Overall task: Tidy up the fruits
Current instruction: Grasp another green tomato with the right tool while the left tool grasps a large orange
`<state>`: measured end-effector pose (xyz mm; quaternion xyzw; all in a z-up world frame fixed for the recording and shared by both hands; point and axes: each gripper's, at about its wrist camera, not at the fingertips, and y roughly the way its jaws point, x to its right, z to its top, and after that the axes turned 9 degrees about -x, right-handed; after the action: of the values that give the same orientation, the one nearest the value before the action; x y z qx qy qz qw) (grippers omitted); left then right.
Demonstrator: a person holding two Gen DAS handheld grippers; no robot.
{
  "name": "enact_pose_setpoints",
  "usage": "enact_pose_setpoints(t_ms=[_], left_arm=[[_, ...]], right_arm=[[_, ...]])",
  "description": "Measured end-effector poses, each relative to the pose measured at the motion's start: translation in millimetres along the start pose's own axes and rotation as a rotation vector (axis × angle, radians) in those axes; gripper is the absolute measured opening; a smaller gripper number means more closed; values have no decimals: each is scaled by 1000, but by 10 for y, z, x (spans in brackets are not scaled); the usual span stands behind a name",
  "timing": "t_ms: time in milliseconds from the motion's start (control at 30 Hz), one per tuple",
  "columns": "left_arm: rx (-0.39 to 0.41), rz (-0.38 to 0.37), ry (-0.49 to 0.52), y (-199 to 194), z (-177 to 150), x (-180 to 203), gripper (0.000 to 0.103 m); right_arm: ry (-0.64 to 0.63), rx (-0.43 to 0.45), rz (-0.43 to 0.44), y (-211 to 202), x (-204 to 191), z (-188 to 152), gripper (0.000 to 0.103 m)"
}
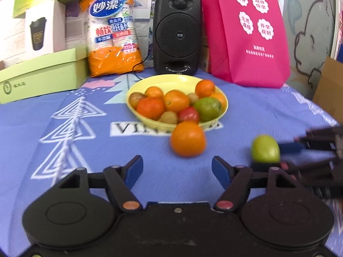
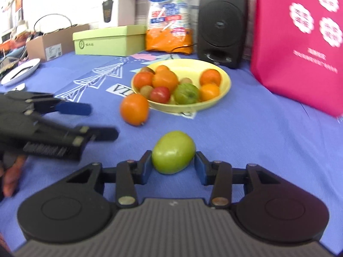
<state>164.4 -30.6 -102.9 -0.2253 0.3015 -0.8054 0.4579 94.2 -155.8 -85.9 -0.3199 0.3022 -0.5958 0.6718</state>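
A yellow bowl (image 1: 223, 109) (image 2: 227, 81) holds several orange, red, green and brown fruits. A loose orange (image 1: 188, 139) (image 2: 134, 109) lies on the blue cloth just in front of the bowl. My left gripper (image 1: 177, 171) is open and empty, a little short of the orange; it also shows in the right wrist view (image 2: 100, 120). A green fruit (image 1: 265, 149) (image 2: 173, 152) sits between the fingers of my right gripper (image 2: 174, 167), whose pads are against its sides. The right gripper also shows at the right edge of the left wrist view (image 1: 285, 156).
A black speaker (image 1: 177, 32), an orange pack of paper cups (image 1: 113, 32), a green box (image 1: 42, 72) and a pink bag (image 1: 248, 32) stand behind the bowl. A cardboard box (image 2: 49, 45) and a white plate (image 2: 20, 71) are at the far left.
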Motion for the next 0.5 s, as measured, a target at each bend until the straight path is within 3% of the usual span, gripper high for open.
enact_pose_setpoints(t_ms=[200, 333, 367, 400, 500], left_arm=[[-23, 25, 62, 259, 188, 169, 72], [-39, 22, 45, 368, 247, 182, 69], [-44, 16, 39, 387, 252, 176, 60], [-49, 7, 32, 410, 265, 164, 43], [-45, -21, -8, 430, 292, 92, 42]], right_arm=[[20, 9, 16, -30, 67, -69, 41], [27, 15, 22, -28, 71, -78, 41], [28, 16, 23, -29, 75, -79, 41], [28, 17, 24, -27, 77, -81, 41], [28, 17, 24, -25, 77, -82, 41]])
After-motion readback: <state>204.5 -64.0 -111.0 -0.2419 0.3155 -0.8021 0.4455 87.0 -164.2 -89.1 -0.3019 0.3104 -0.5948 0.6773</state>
